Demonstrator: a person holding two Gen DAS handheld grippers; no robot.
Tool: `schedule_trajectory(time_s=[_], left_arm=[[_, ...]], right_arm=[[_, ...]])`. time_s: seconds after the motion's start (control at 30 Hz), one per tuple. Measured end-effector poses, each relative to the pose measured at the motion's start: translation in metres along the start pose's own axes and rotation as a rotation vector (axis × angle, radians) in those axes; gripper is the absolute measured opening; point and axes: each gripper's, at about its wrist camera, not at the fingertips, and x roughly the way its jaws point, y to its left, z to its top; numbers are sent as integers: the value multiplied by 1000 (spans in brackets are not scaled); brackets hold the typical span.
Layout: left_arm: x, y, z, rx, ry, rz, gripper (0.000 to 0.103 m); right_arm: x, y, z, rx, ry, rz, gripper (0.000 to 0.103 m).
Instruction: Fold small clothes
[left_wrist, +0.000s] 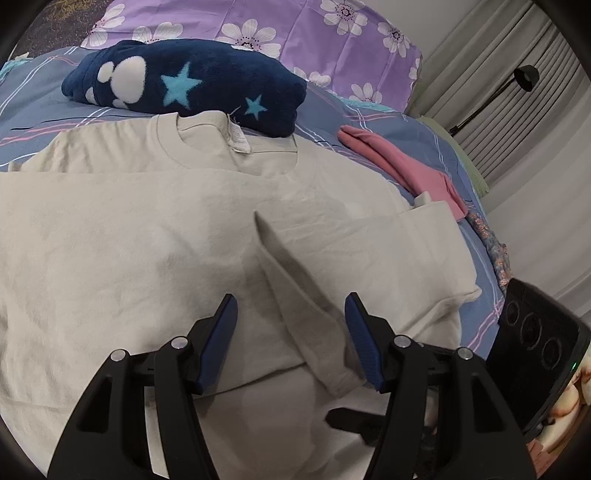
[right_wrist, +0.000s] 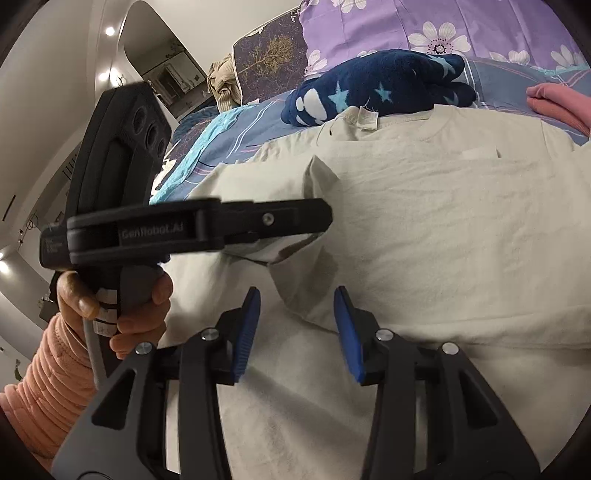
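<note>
- Left wrist view: the cream t-shirt (left_wrist: 147, 236) is spread on the bed (left_wrist: 369, 107), collar toward the navy star fleece (left_wrist: 192, 85), which is bunched just past the collar and touching it. One side panel looks already folded in over the body. A fold ridge (left_wrist: 291, 273) stands up from the shirt's middle and runs down between the fingers of the left gripper (left_wrist: 291, 332), which stand wide with no pad pressing on it, so nothing's held.
- A pink garment (left_wrist: 399, 162) lies beside the shirt's far shoulder, looks not yet folded.
- Right wrist view: same t-shirt (right_wrist: 424, 229), and the right gripper (right_wrist: 297, 332) hovers over its near fold edge, jaws partly open, gripping nothing. The left hand (right_wrist: 122, 306) holds its gripper low over the shirt's side.
- My guess: roughly midway on this shirt. Sides in, the lengthwise fold toward the collar is still left, then the pink one.
</note>
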Motion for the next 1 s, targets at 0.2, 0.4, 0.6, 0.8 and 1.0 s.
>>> schedule_trajectory(time_s=[0.2,0.4,0.6,0.8,1.0], left_arm=[[4,-7,2,19,0,29,54],[4,-25,7,111,-24,109,2],[-64,-58,46,228,-180,142,2],[-115,-64,72,274,-276,247,2],[-134,-28,68,200,-287,308,2]], right_arm=[[2,1,-2,-4,0,-3,44],[-19,5,1,-44,-18,-60,44],[-56,-13,11,-62,-20,-38,48],[-39,-51,9,77,1,-140,51],[-31,-44,3,32,17,-205,50]])
